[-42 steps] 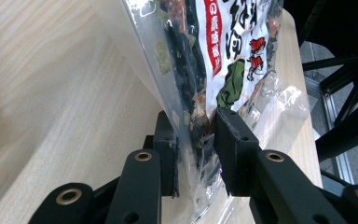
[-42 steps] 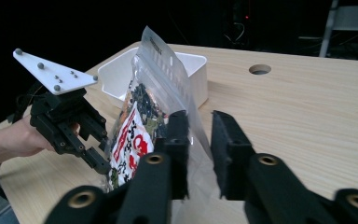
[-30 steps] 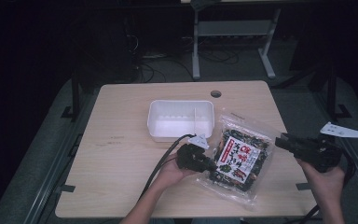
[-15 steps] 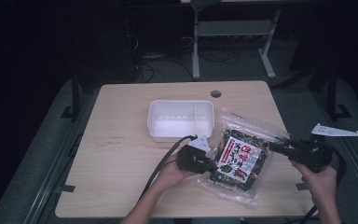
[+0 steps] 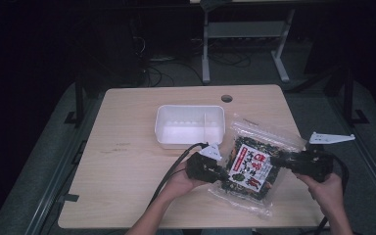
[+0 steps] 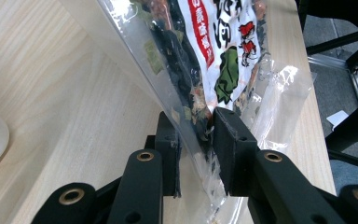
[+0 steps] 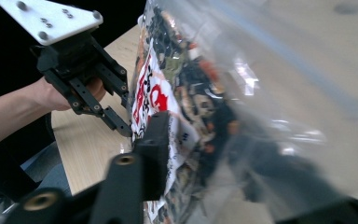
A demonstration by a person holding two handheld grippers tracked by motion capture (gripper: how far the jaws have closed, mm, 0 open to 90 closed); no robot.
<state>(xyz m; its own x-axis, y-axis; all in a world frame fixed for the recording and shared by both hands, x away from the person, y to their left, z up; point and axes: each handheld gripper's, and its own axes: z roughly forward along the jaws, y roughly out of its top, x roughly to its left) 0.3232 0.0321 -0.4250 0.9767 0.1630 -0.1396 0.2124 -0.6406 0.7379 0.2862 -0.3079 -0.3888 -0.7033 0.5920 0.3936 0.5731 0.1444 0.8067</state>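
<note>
Fingers of both grippers pinch snack bag (image 5: pixel 252 164) over wooden table (image 5: pixel 127 166), dark room

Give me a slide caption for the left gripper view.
Left hand-held gripper pinching the edge of a clear plastic snack bag above the light wooden table.

Snack bag (image 5: pixel 251 166), clear plastic: carries a white printed label (image 6: pixel 223 37) with large red and black East Asian characters; the characters are too blurred and cropped to read in the high view, the left gripper view or the right gripper view. A green figure and small red figures are printed beside the lettering on the same label. No brand name, number or other sign can be read anywhere else in the pictures.
</note>
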